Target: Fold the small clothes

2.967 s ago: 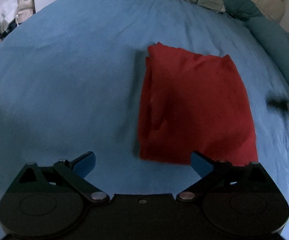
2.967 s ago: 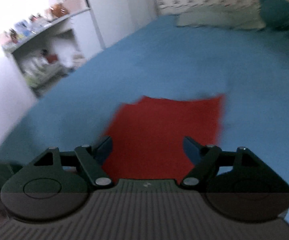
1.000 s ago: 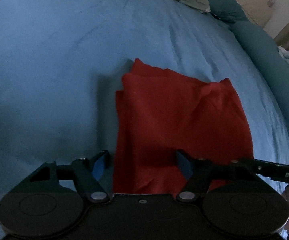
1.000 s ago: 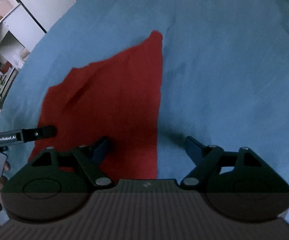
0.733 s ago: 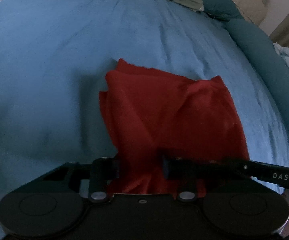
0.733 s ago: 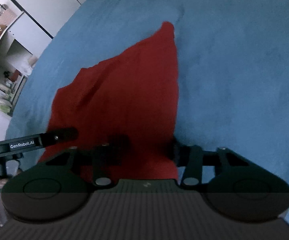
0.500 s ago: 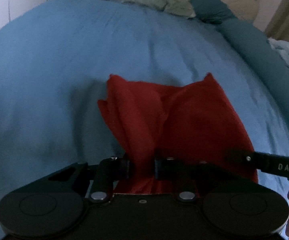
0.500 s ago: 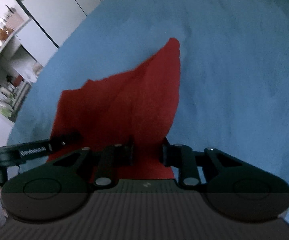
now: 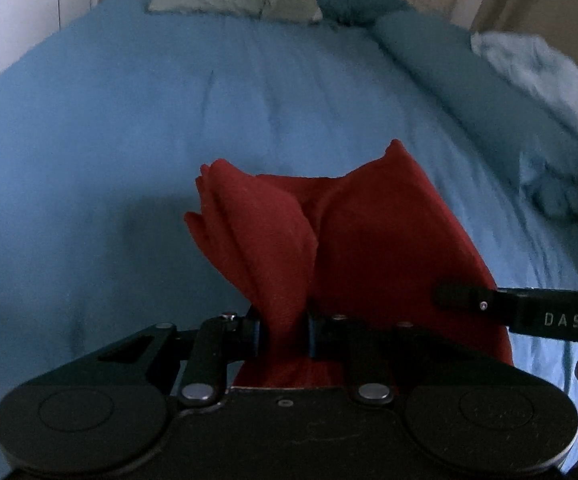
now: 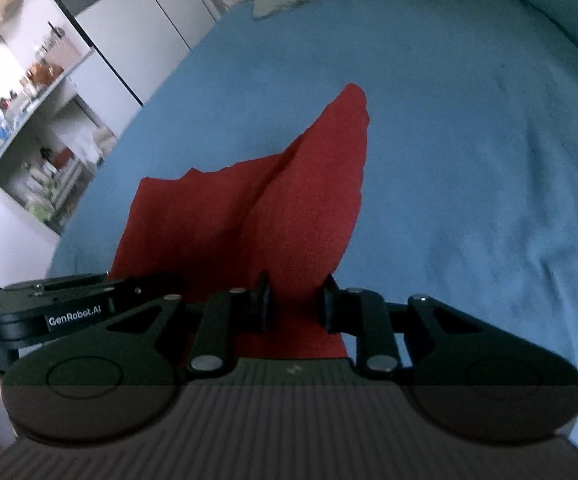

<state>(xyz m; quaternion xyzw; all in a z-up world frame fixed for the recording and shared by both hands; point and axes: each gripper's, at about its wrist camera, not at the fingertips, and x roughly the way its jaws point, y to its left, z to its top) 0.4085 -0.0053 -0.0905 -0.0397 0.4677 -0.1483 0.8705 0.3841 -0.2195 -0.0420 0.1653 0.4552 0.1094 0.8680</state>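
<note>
Evidently both grippers pinch near edge of red garment (image 9: pixel 389 240), one corner each. Left gripper (image 9: pixel 283 330) pressed tight on bunched cloth; right gripper (image 10: pixel 295 306) likewise nipping fabric between its jaws. Garment lifted at near edge, far part draped toward blue bedspread (image 9: pixel 109 140); whether far corners touch it, cannot tell. Cloth looks light, soft, limp: sags between grips, creases readily, no fragility. Best hold judged at corners, layers gathered together, so stacked plies do not slide apart when carried over.
</note>
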